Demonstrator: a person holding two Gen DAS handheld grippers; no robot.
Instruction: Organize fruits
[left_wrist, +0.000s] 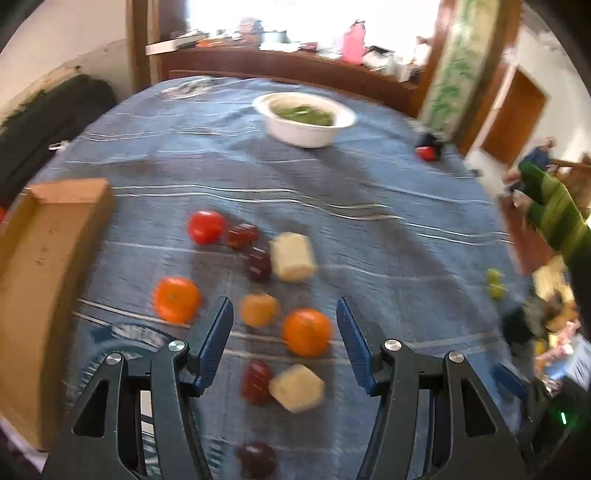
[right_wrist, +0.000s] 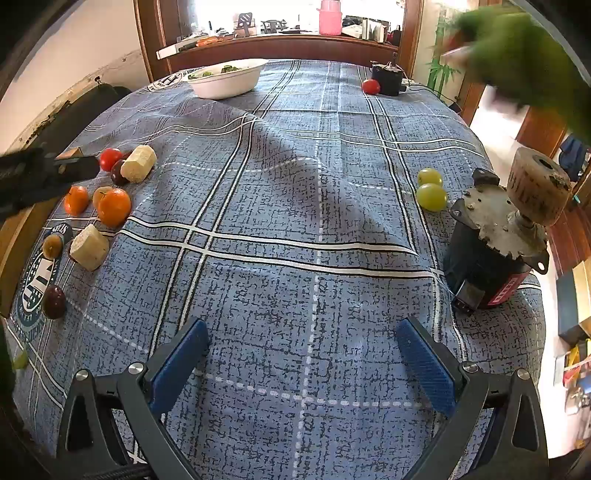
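My left gripper (left_wrist: 284, 310) is open and empty above a cluster of fruit on the blue plaid cloth. An orange (left_wrist: 307, 331) and a small yellow-orange fruit (left_wrist: 258, 309) lie between its fingertips. Another orange (left_wrist: 176, 299), a red tomato (left_wrist: 205, 226), dark red plums (left_wrist: 258, 264) and two pale blocks (left_wrist: 293, 257) (left_wrist: 297, 387) lie around. The left wrist view is motion-blurred. My right gripper (right_wrist: 303, 345) is open and empty over bare cloth. Two green grapes (right_wrist: 431, 196) sit at the right. The same cluster (right_wrist: 113, 206) shows at the left.
A cardboard box (left_wrist: 40, 266) stands left of the cluster. A white bowl with greens (right_wrist: 225, 79) sits at the far side. A black motor with a spool (right_wrist: 495, 240) stands at the right edge. A red tomato (right_wrist: 370, 86) lies by a black object at the back.
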